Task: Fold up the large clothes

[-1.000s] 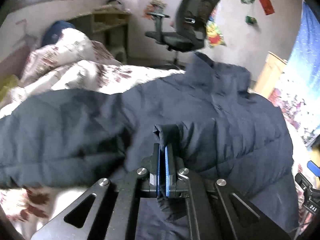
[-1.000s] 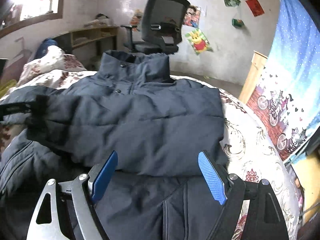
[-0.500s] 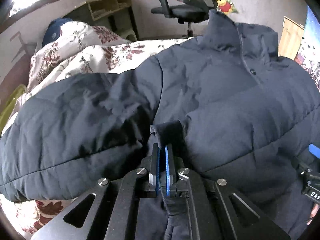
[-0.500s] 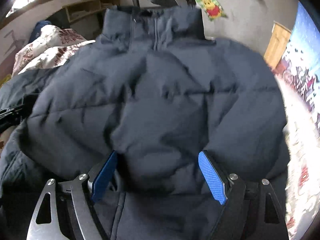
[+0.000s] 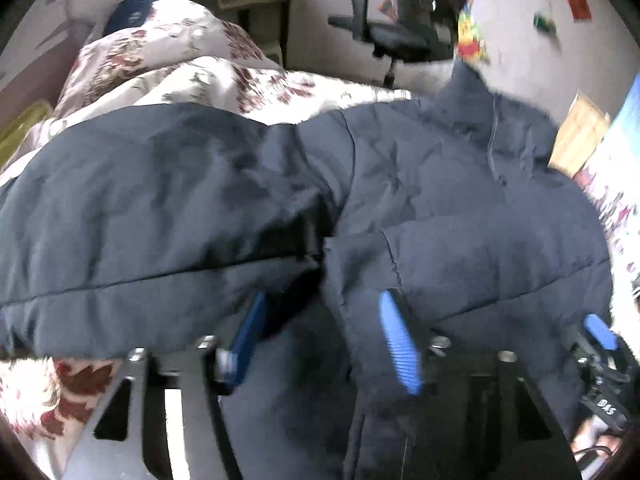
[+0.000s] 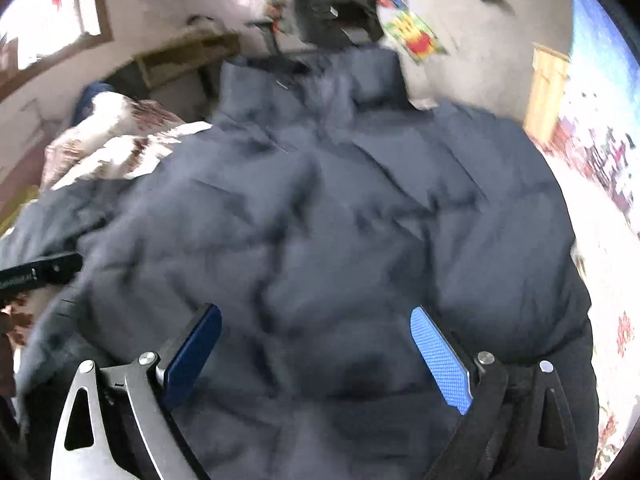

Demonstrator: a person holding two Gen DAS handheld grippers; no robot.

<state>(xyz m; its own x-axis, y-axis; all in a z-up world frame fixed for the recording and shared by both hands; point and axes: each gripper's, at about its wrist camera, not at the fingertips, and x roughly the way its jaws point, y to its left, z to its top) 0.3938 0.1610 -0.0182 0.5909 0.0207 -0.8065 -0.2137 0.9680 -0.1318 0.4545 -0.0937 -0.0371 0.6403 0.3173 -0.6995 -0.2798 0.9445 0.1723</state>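
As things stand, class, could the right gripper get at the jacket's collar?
Probably yes. The right gripper, its jaws opening, hangs over the jacket, and only the jacket's own padded body lies between it and the collar at the far end. Nothing else blocks the way.

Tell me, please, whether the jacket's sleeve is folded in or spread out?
Folded in: the sleeve lies across the jacket front, its cuff near the middle.

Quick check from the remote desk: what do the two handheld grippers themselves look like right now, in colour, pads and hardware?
The left gripper has a black slotted frame with silver bolts and blue ribbed pads on its fingers. The right gripper has silver-grey linkage arms with triangular cutouts, round bolts, and blue dimpled pads.
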